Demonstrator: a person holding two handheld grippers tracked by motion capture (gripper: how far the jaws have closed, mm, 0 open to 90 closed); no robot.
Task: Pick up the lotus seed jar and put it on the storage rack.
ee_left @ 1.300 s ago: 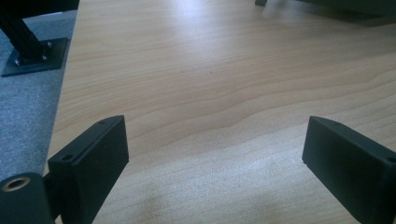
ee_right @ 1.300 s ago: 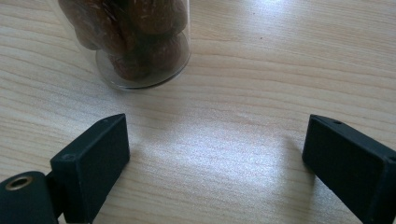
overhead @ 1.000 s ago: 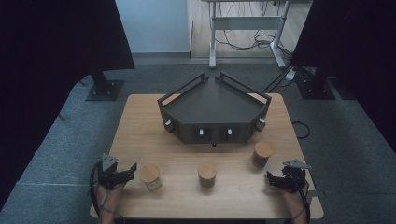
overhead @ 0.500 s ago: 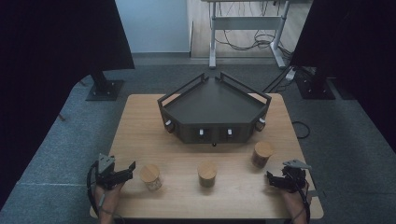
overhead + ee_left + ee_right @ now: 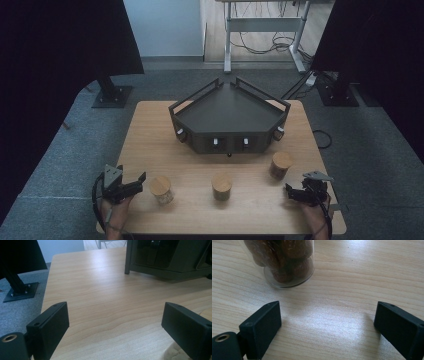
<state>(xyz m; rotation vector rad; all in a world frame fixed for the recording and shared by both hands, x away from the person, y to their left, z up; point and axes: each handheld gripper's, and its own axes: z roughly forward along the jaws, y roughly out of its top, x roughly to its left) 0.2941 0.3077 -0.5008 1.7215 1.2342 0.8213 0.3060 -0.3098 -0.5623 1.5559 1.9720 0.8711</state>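
Black left tongs wide apart, empty, right tongs likewise

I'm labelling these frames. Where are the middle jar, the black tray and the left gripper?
Middle jar (image 5: 221,185), high view, wooden lid.
Black tray (image 5: 227,106), high view, bare floor.
Left gripper (image 5: 140,181), high view, between its fingertips.

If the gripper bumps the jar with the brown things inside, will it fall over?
Probably not easily: the right jar stands on a flat round base and looks well filled. Its clear, smooth wall might be slippery and breakable. Tipped on its side, it would likely roll.
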